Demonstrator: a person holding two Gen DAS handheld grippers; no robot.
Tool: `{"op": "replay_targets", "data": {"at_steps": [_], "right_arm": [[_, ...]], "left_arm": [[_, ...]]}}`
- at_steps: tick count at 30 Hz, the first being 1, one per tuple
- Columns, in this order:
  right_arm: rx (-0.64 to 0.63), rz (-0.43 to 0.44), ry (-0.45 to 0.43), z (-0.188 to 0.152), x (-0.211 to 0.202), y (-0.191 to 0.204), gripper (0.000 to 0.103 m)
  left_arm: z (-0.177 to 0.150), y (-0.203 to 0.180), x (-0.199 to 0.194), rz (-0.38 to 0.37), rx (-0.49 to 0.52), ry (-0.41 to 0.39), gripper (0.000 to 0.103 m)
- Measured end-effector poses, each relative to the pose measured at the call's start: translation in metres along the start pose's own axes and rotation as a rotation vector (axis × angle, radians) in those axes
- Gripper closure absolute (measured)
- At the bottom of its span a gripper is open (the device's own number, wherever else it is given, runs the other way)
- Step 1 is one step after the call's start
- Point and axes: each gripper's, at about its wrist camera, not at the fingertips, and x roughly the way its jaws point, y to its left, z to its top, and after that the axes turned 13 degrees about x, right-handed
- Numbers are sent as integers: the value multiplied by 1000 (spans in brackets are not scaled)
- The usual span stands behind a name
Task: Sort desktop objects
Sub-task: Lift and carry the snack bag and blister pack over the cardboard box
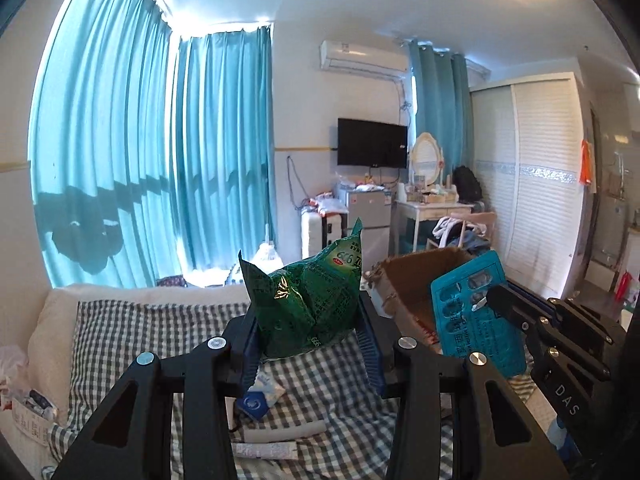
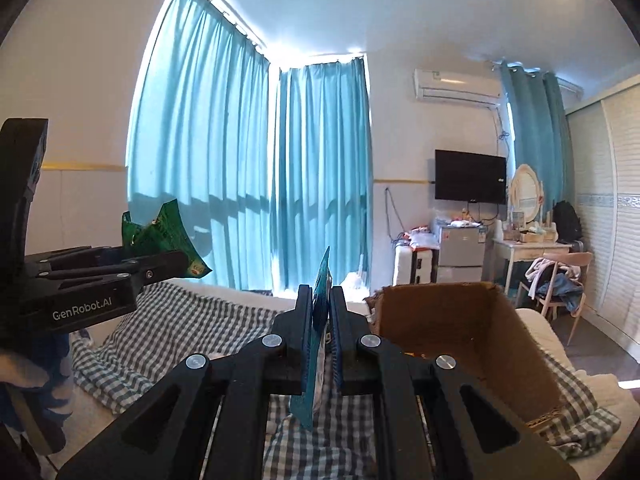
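Above checked cloth (image 1: 168,332): L gripper (image 1: 308,320) grips green "999" sachet (image 1: 308,300), "GenRobot.AI" R gripper (image 2: 320,312) pinches teal blister (image 2: 320,300)

White lettering reading "GenRobot.AI" runs along the black body of the left tongs (image 2: 176,262), seen from the right wrist camera. From the left wrist camera, the letters "DAS" stand in white on the black body of the right tongs (image 1: 486,300). The crumpled green foil sachet (image 1: 308,304) carries the numerals "999", upside down, near its upper edge and again along its lower edge; its remaining print is too small to read. The teal blister pack (image 1: 476,320) bears printed characters that cannot be made out.
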Motion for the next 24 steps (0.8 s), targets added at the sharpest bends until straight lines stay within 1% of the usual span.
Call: {"op": "replay_targets", "data": {"at_steps": [3, 5, 9, 16, 20, 24], "right_arm": [[6, -33, -36, 11, -11, -12, 95], [0, -62, -50, 15, -16, -17, 95], [-12, -115, -75, 23, -24, -30, 95], [6, -188, -103, 30, -32, -55, 95], [25, -211, -111, 32, -30, -68, 95], [41, -228, -105, 30, -23, -78, 95]], "left_arm": [[10, -10, 0, -18, 11, -15, 60], [15, -16, 5, -47, 20, -9, 60], [19, -23, 19, -118, -5, -2, 60], [33, -63, 39, -159, 50, 4, 60], [37, -85, 49, -191, 75, -4, 60], [41, -104, 62, -220, 99, 4, 60]]}}
